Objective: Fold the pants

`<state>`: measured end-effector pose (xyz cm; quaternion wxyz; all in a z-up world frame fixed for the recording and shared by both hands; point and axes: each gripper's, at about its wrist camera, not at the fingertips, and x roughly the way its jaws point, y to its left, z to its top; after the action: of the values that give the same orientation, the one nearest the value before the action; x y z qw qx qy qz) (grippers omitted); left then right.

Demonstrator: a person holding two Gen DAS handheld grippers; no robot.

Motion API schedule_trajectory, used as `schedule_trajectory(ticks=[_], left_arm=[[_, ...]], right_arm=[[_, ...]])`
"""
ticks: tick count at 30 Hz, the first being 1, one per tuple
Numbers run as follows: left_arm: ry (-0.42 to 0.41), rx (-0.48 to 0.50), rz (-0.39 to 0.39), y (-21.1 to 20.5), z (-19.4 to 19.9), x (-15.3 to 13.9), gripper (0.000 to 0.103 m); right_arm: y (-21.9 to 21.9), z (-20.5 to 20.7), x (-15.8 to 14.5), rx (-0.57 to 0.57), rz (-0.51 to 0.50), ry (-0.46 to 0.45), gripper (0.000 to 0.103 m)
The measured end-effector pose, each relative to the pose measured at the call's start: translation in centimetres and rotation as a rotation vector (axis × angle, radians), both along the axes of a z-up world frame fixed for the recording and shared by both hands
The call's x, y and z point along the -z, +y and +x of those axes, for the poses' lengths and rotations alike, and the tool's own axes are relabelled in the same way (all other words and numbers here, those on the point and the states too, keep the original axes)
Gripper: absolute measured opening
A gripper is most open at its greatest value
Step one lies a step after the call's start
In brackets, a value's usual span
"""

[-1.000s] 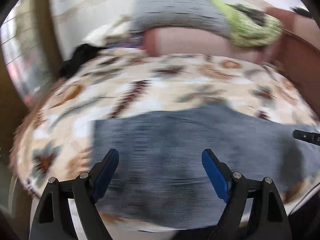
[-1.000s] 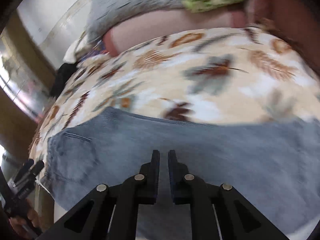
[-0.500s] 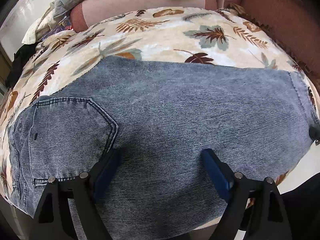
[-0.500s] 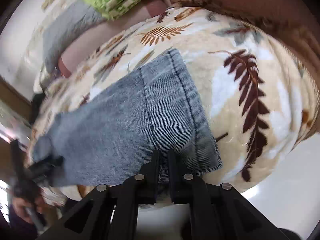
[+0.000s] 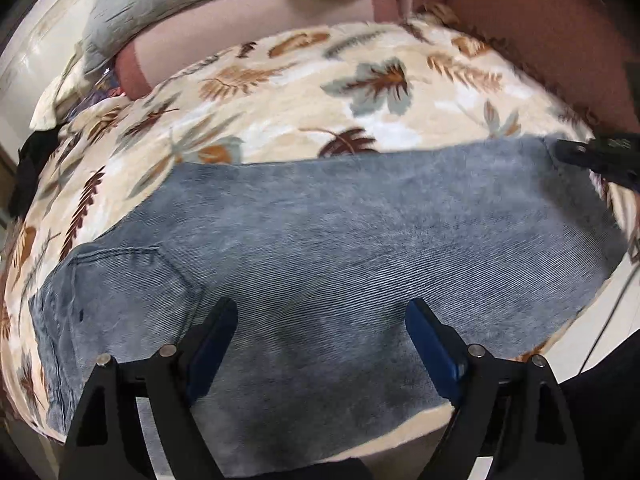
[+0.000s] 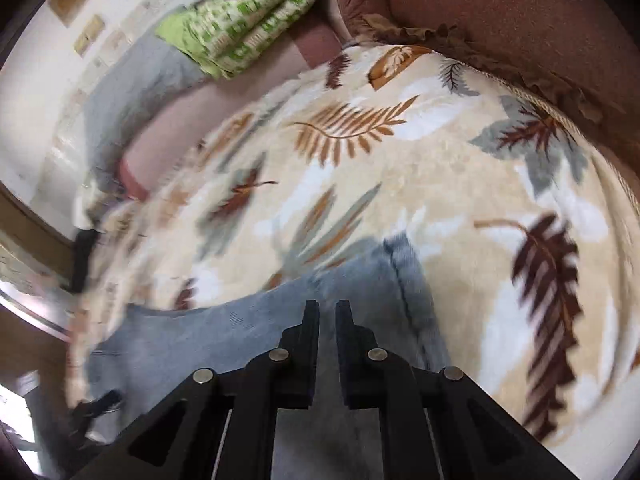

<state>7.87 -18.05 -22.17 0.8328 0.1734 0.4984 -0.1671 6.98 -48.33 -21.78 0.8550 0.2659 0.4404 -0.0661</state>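
pants point(image 5: 340, 248): soft, heavy denim, drapes | grip: hem, right of frame | left tool point(image 5: 320, 336) wide, empty | right tool point(image 6: 327, 316) closed, holding nothing

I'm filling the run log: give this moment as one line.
task: fold pants | jeans: flat on leaf blanket | left gripper: open above jeans | right gripper: shut, at hem end

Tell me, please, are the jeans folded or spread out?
Folded lengthwise, it seems: the jeans lie flat on the leaf-print blanket as one band, back pocket up.
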Motion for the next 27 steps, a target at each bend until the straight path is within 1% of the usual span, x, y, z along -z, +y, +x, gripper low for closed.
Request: schedule_trajectory(ticks=[1, 2, 3, 4, 5, 6, 7, 8, 9, 10, 11, 12, 13, 14, 15, 16, 17, 18, 19, 20, 23, 25, 27], left_arm=[[0.020, 0.002, 0.031, -0.4, 0.3, 0.9, 0.087], [0.046, -0.004, 0.061, -0.7, 0.6, 1.9, 0.087], [0.048, -0.013, 0.053, -0.5, 0.7, 2.2, 0.087], [0.043, -0.029, 0.040, -0.4, 0.7, 1.9, 0.087], [0.045, -0.032, 0.041, -0.5, 0.6, 1.6, 0.087], [0.041, -0.024, 0.040, -0.7, 0.4, 1.3, 0.087], [0.021, -0.010, 0.030, -0.9, 0.0, 0.6, 0.087], [-0.005, -0.002, 0.024, -1.2, -0.4, -0.1, 0.087], [-0.032, 0.008, 0.007, -1.5, -0.9, -1.0, 0.087], [-0.055, 0.022, -0.026, -1.8, -1.4, -2.1, 0.087], [-0.078, 0.033, -0.060, -2.0, -2.0, -3.1, 0.087], [-0.108, 0.039, -0.086, -2.2, -2.5, -4.2, 0.087], [-0.145, 0.041, -0.104, -2.3, -3.2, -5.3, 0.087], [-0.172, 0.038, -0.113, -2.4, -3.7, -6.2, 0.087], [-0.206, 0.032, -0.128, -2.4, -4.4, -7.2, 0.087], [-0.225, 0.032, -0.137, -2.3, -4.7, -7.8, 0.087], [-0.242, 0.034, -0.141, -2.2, -5.2, -8.3, 0.087], [-0.259, 0.035, -0.139, -2.1, -5.8, -8.7, 0.087], [-0.263, 0.036, -0.138, -1.9, -6.1, -9.0, 0.087], [-0.263, 0.036, -0.138, -1.7, -6.4, -9.1, 0.087], [-0.255, 0.026, -0.140, -1.0, -6.8, -9.4, 0.087], [-0.270, 0.009, -0.124, -0.5, -6.9, -9.6, 0.087], [-0.292, -0.011, -0.126, 0.1, -7.1, -10.0, 0.087]], right_arm=[[-0.3, 0.6, 1.2, -0.014, 0.012, 0.034, 0.012], [-1.0, 1.0, 2.3, -0.007, 0.053, 0.043, 0.011], [-1.8, 0.7, 2.3, 0.026, 0.105, 0.010, 0.011], [-2.2, 0.5, 2.0, 0.034, 0.144, 0.011, 0.011], [-2.6, -0.1, 1.3, 0.046, 0.157, -0.001, 0.011], [-2.7, -0.9, 0.8, 0.058, 0.149, -0.029, 0.011], [-2.7, -1.8, -0.3, 0.064, 0.120, -0.072, 0.011], [-2.5, -2.7, -1.3, 0.061, 0.078, -0.093, 0.011], [-1.9, -3.7, -2.5, 0.058, 0.013, -0.116, 0.011], [-1.2, -4.9, -3.7, 0.055, -0.060, -0.160, 0.011], [-0.3, -6.5, -5.2, 0.048, -0.136, -0.225, 0.015], [0.7, -8.1, -6.7, 0.037, -0.210, -0.298, 0.021], [1.7, -9.5, -7.9, 0.032, -0.270, -0.362, 0.047], [2.5, -10.7, -9.0, 0.045, -0.322, -0.421, 0.083], [3.4, -12.5, -10.2, 0.080, -0.374, -0.498, 0.096], [3.9, -13.8, -10.8, 0.104, -0.390, -0.552, 0.103], [4.6, -15.4, -11.4, 0.129, -0.398, -0.624, 0.103], [5.1, -16.5, -11.6, 0.134, -0.395, -0.670, 0.103], [5.7, -17.0, -11.6, 0.129, -0.384, -0.671, 0.103], [6.3, -17.3, -11.6, 0.120, -0.373, -0.655, 0.103], [7.4, -17.9, -11.2, 0.078, -0.300, -0.655, 0.103], [7.8, -18.3, -11.0, 0.063, -0.274, -0.644, 0.103], [8.0, -18.5, -10.8, 0.063, -0.257, -0.625, 0.103]])
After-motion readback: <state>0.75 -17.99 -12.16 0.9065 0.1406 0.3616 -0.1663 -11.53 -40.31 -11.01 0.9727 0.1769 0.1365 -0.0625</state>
